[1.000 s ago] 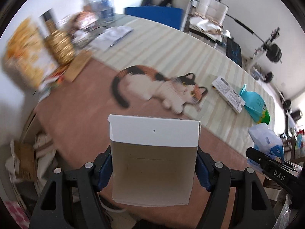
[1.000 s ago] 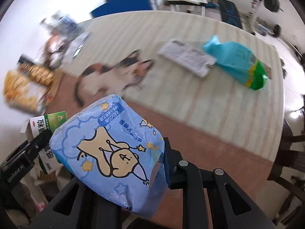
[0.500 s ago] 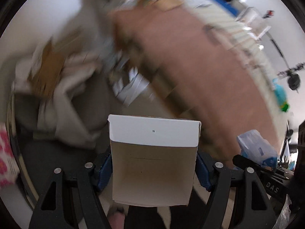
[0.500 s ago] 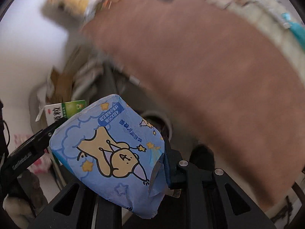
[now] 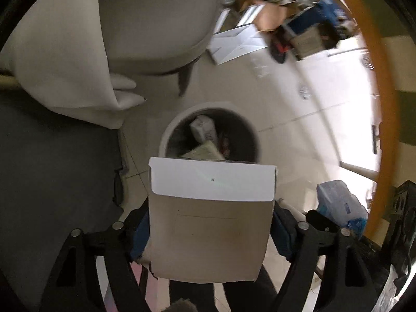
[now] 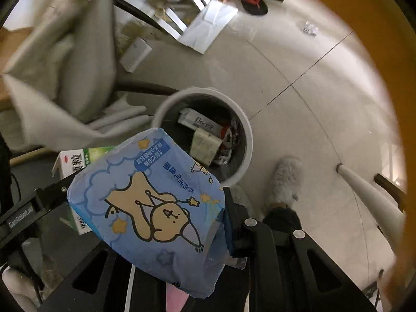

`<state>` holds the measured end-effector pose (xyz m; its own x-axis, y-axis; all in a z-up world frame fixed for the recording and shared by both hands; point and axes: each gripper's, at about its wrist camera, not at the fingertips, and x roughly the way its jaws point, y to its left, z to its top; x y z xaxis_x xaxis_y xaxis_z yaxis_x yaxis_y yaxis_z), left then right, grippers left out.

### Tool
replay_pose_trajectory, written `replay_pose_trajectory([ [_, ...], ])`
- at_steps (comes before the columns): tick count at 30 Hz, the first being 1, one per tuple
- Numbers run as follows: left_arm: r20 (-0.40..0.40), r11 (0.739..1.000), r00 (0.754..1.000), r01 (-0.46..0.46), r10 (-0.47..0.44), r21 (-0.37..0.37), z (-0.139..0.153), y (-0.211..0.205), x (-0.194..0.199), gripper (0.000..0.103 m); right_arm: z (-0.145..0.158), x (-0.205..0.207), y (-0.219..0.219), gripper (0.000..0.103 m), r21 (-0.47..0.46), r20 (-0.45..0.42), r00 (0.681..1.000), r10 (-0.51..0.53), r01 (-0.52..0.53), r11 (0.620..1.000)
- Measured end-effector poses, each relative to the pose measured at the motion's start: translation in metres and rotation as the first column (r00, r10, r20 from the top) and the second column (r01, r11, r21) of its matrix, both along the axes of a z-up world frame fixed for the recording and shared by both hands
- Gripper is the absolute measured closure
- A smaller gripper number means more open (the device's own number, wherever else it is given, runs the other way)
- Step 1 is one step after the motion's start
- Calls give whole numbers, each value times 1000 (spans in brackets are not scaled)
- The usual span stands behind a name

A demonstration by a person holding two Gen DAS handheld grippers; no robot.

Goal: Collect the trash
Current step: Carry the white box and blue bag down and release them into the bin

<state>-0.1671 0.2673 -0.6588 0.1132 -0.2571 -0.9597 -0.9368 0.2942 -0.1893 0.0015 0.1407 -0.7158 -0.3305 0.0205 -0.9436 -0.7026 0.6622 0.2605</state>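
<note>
Above the bin [image 6: 241,130], near its rim, we had our left gripper [image 5: 210,223] clamped on a box [image 5: 210,218] and our right gripper [image 6: 145,208] clamped on a blue packet [image 6: 156,202]. Bin already held boxes and wrappers; both drops remained, we judged.

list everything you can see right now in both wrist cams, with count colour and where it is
cardboard box: 1, brown with white flap, in the left gripper
tissue pack: 1, blue with cartoon print, in the right gripper
trash bin: 1, white rim, dark inside, on the floor ahead of both grippers
trash in bin: several cartons and wrappers, white, cream, red
flat white sheet: 1, on the floor beyond the bin
slipper: 1, grey and fluffy, right of the bin
table edge: orange, at right
left gripper: black, shut on the box
right gripper: black, shut on the pack
</note>
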Motion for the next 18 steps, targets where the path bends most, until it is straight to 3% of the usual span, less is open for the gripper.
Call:
replay_pose_trajectory([
  [2,-24,1000,1000,-17,17,-4,-33,2,-5,5,-43,0,9,75,-14,-19,1000,20,-20,1000],
  [4,-37,999,998,-44,43,-17,-60,3,-12,2,-76,-2,12,60,-25,-38,999,32,-33,999],
  [6,-59,998,997,-59,58,-16,-81,3,-18,2,-103,-4,16,26,-22,-48,997,55,-56,998],
  [8,-75,997,995,-73,72,-7,-92,2,-26,2,-116,-5,17,8,-17,-44,997,69,-70,997],
  [12,-132,994,988,-62,75,94,-81,-3,-35,2,-119,-4,16,4,-31,13,994,105,-105,994],
  [18,-177,985,983,-27,58,173,-43,-10,-34,2,-84,-5,19,4,-48,151,972,180,-175,983],
])
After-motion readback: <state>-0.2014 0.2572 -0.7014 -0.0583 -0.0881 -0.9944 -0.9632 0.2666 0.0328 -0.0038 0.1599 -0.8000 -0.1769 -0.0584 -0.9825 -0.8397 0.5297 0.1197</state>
